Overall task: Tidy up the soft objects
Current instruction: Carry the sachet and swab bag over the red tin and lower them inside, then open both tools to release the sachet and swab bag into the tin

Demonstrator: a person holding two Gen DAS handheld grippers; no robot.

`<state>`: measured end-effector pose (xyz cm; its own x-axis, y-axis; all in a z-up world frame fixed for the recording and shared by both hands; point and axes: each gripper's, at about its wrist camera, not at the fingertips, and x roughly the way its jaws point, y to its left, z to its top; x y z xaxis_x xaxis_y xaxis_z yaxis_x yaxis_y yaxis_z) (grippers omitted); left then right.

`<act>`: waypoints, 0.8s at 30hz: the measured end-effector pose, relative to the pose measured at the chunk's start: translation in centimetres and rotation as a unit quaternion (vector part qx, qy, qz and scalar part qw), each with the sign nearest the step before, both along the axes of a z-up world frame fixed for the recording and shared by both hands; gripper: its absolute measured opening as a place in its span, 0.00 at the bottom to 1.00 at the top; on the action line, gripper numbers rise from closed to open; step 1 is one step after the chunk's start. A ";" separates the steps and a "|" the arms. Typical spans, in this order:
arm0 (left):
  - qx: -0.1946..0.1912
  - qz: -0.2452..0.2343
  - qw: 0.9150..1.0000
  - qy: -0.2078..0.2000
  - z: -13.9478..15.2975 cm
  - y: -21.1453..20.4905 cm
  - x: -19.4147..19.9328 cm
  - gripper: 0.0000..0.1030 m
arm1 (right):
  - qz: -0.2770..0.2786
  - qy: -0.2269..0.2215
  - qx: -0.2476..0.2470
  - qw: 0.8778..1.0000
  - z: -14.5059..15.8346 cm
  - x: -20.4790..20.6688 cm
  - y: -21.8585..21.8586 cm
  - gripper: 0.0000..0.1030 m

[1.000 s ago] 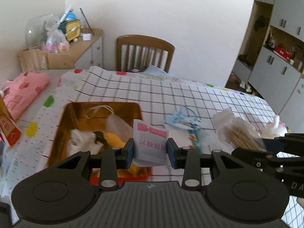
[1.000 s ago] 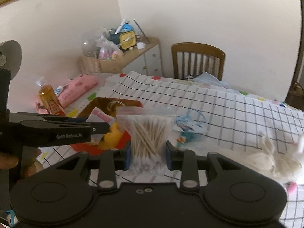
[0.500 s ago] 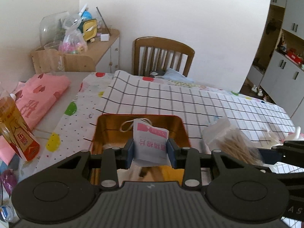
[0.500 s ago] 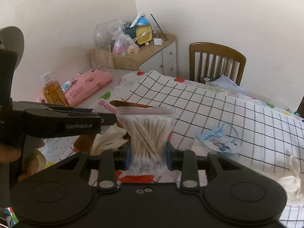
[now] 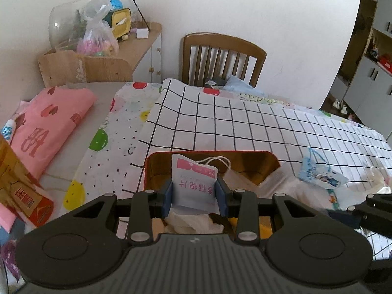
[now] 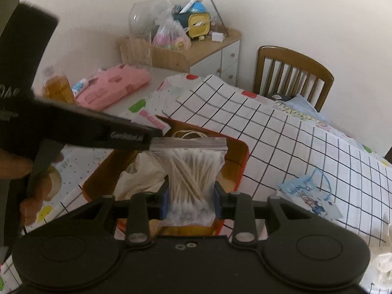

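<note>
My left gripper (image 5: 194, 197) is shut on a white and pink cotton-pad packet (image 5: 194, 183) and holds it over the red tin tray (image 5: 254, 153). My right gripper (image 6: 190, 203) is shut on a clear zip bag of cotton swabs (image 6: 189, 171) and holds it above the same tray (image 6: 241, 161). The tray holds white cloth (image 5: 193, 221), a corded face mask (image 5: 221, 161) and something yellow (image 5: 265, 227). The left gripper's arm (image 6: 80, 128) crosses the left of the right wrist view.
A blue mask packet (image 5: 321, 175) lies on the checked tablecloth (image 5: 245, 122) right of the tray. A pink cloth (image 5: 46, 122) and an orange-labelled bottle (image 5: 17, 181) sit at the left. A wooden chair (image 5: 221, 58) and a cluttered side cabinet (image 5: 137, 41) stand behind the table.
Both grippers have moved left and forward with their packets, and now sit over the tray. The swab bag has come closer to the left gripper.
</note>
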<state>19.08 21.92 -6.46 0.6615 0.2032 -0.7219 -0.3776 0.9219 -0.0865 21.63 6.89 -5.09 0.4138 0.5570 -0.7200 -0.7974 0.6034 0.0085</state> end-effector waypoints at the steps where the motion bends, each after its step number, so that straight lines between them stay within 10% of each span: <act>1: 0.000 -0.004 1.000 0.003 -0.2 0.2 0.3 0.35 | 0.002 -0.002 -0.006 1.000 -0.3 0.0 0.4 0.32; 24: -0.034 -0.049 0.996 0.065 -5.0 1.1 4.1 0.35 | 0.044 -0.029 -0.073 0.996 -3.7 -1.8 3.1 0.35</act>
<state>23.22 22.98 -11.51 0.5758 0.0891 -0.8127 -0.2979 0.9486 -0.1070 19.81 9.98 -8.82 0.4117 0.4841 -0.7721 -0.8439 0.5224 -0.1224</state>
